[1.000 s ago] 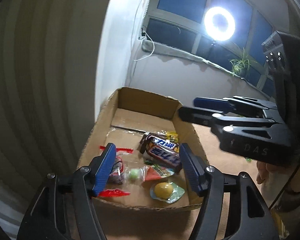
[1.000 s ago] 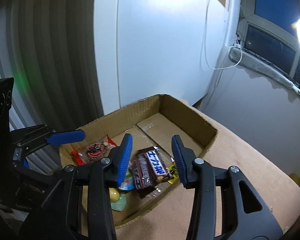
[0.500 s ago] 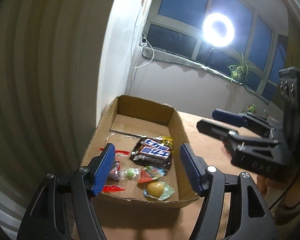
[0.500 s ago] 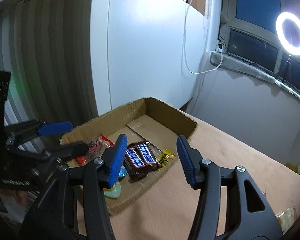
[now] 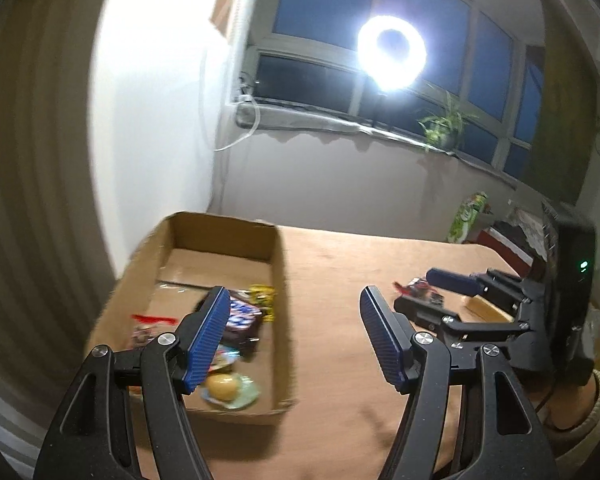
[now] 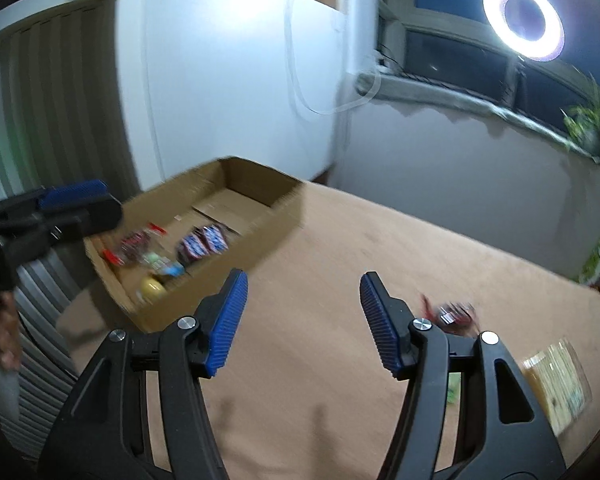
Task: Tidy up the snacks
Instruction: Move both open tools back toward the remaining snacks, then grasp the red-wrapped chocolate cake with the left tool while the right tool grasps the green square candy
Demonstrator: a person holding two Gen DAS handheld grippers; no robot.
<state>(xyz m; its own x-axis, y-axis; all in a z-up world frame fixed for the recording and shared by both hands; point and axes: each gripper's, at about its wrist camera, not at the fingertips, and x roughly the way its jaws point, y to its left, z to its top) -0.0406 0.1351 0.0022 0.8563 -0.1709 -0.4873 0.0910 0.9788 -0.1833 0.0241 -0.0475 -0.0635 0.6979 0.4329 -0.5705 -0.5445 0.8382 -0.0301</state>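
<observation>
- Several snacks already lie in the cardboard box [image 5: 204, 236] at far left, chocolate bars [image 6: 202, 243] among them.
- A red-wrapped snack [image 6: 452, 314] and a yellow packet [image 6: 556, 380] wait on the table [image 6: 340, 320], right.
- The left gripper [image 5: 292, 336] is apart and empty; the right gripper [image 6: 304, 318] is opening, nothing between its jaws.

Both the left gripper [image 5: 294, 336] and the right gripper [image 6: 302, 322] are black angular frames with ribbed blue finger pads [image 6: 226, 322], silver screws at the pivots, a green light glowing on the right one's housing, and a cream knitted cuff [image 5: 580, 412] behind it.
</observation>
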